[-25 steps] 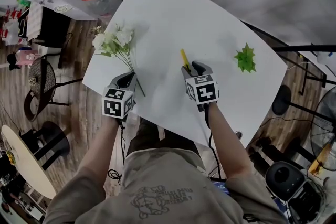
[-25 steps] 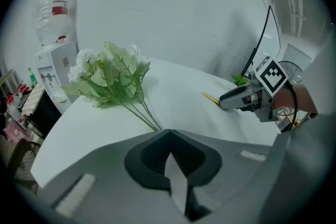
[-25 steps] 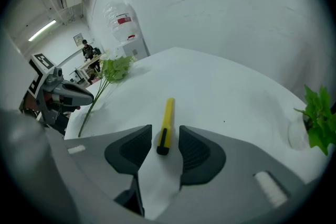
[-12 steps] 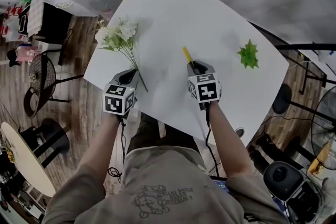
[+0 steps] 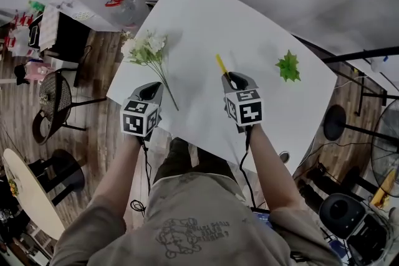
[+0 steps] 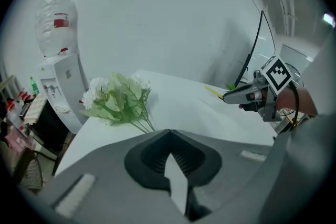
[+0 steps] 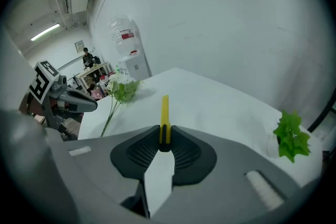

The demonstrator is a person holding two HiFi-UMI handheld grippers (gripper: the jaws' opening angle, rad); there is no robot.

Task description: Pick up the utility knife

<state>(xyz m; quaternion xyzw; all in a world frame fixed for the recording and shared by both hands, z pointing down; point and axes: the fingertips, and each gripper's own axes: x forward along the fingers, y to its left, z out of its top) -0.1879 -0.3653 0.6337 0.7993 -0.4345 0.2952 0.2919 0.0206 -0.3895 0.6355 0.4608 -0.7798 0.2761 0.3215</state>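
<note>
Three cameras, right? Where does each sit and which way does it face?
Head view: on the person's head, facing steeply down at the white table; both forearms, the left gripper and the right gripper show.
Left gripper view: on the left gripper, looking along its shut, empty jaws across the table toward the white flowers.
Right gripper view: on the right gripper, looking along jaws shut on the yellow utility knife, green plant at right.
Shared: both gripper views show the flowers and the opposite gripper.
</note>
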